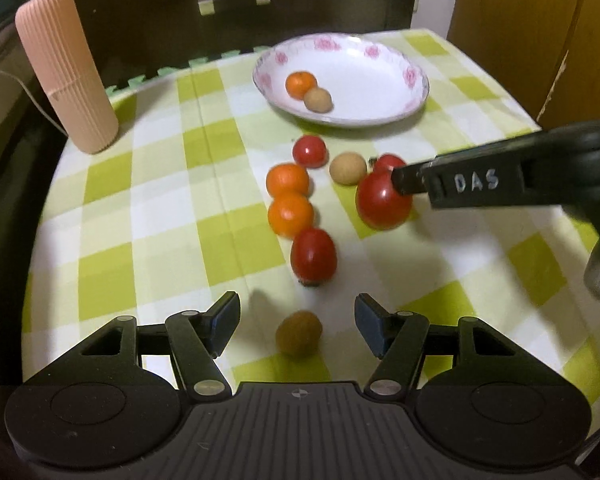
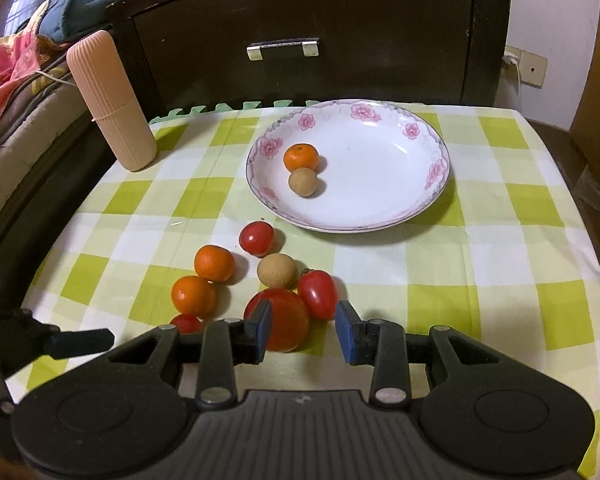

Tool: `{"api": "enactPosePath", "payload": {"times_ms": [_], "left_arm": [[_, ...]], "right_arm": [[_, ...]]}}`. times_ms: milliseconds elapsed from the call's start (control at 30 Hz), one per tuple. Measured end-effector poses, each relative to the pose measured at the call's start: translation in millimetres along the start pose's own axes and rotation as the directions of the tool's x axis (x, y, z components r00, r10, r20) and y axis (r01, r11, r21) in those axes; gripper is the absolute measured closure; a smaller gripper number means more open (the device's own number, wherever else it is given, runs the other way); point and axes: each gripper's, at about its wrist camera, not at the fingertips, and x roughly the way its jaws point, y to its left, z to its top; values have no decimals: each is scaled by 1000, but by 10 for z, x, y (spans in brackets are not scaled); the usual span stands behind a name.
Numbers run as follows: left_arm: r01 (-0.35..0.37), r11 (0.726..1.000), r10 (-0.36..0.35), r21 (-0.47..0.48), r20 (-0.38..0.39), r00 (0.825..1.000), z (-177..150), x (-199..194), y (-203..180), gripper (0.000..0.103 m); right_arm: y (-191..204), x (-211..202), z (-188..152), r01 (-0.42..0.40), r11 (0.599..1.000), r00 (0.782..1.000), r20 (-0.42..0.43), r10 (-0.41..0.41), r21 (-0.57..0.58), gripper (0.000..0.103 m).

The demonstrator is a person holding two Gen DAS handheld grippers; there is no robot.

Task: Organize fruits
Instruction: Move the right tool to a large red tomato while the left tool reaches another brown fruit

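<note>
A white flowered plate (image 1: 372, 88) (image 2: 380, 176) at the back of the checked table holds an orange (image 2: 301, 157) and a tan round fruit (image 2: 302, 182). In front of it lie two oranges (image 1: 288, 179) (image 1: 291, 215), a tan fruit (image 1: 348, 168) and several red tomatoes. My left gripper (image 1: 298, 314) is open, with a brown fruit (image 1: 299, 333) on the cloth between its fingers. My right gripper (image 2: 305, 330) is open around the big tomato (image 2: 280, 320) (image 1: 384, 200), its left pad against it. A smaller tomato (image 2: 318, 294) sits just beyond.
A pink ribbed cylinder (image 1: 66, 68) (image 2: 112, 104) stands at the table's back left. A dark wooden cabinet (image 2: 284, 12) rises behind the table. Bedding (image 2: 16, 60) lies off to the left. An elongated tomato (image 1: 313, 255) lies just ahead of my left gripper.
</note>
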Motion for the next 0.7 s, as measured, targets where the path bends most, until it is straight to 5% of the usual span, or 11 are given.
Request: {"api": "enactPosePath", "payload": {"times_ms": [367,700], "left_arm": [[0,1000,0,3,-42,999,-67,123,-14,58],[9,1000,-9,1,-45,999,-76,109,-25,61]], "right_arm": [[9,40,3,-27,1000,1000,-10,27,14,68],[84,214,-7,-64,998,997,-51,64,3,61]]}}
